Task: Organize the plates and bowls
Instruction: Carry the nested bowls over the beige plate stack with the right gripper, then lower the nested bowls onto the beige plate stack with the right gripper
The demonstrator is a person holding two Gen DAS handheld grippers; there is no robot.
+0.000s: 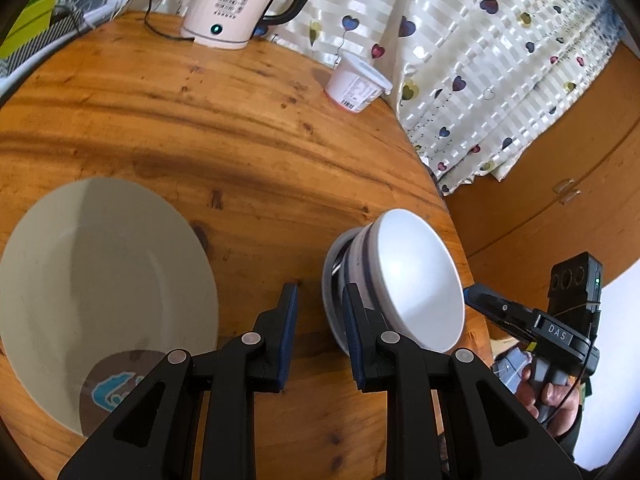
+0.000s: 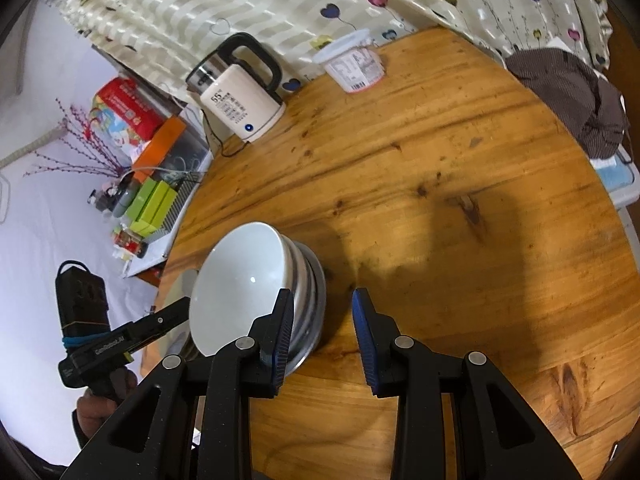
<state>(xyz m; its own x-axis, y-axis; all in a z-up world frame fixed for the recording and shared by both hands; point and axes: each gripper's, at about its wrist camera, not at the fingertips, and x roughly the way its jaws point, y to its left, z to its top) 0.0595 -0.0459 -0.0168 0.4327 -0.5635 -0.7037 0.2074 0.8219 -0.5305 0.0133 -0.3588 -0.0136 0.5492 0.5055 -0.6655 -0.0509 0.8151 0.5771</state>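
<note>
Stack of white ceramic bowls (image 1: pixel 412 280) sits centre-right on the round wooden table (image 1: pixel 240 128); left gripper (image 1: pixel 320 322) and right gripper (image 2: pixel 324 330) both part-open, holding nothing.

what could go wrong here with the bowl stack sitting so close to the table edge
1. The bowl stack looks tilted and stands near the table edge; a nudge from either gripper might slide or tip it off.
2. Both the left gripper and right gripper are open and empty beside the stack, so nothing steadies it.
3. The big plate lies close by; bowls could knock it.
</note>
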